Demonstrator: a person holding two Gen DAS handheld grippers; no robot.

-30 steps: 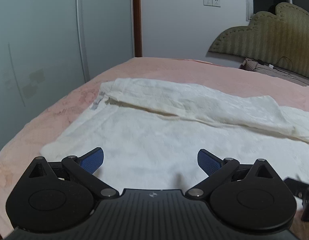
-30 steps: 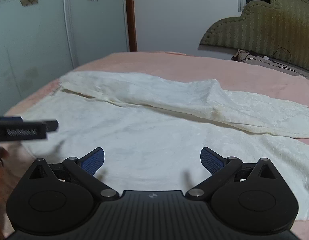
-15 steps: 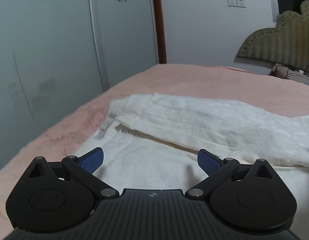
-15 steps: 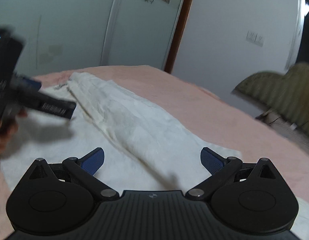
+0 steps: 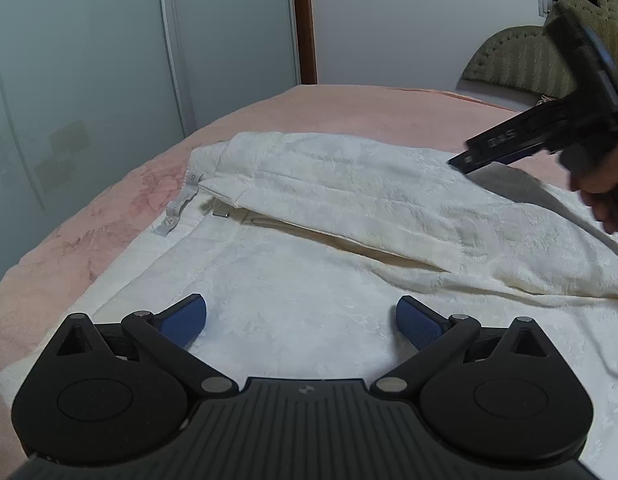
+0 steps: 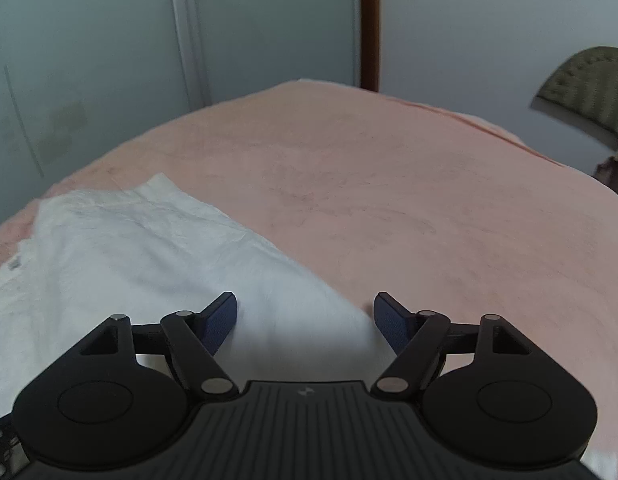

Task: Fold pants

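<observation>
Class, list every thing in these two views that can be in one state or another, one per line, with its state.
White pants: spread on the bed, one leg folded over the other, unheld.
Care label: lying out flat at the waistband.
Left gripper: open, nothing between its fingers.
Right gripper: closing, pants edge between its fingers, not yet pinched.
Pink bedspread: laid smooth.
Wardrobe doors: closed.

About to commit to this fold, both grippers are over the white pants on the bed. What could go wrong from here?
1. The right gripper is closing over the pants edge; its pads do not press yet, so it may catch one layer only.
2. The left gripper is open above flat fabric, with no edge between its fingers, so it may pinch nothing.
3. The care label sticks out and could snag.
</observation>
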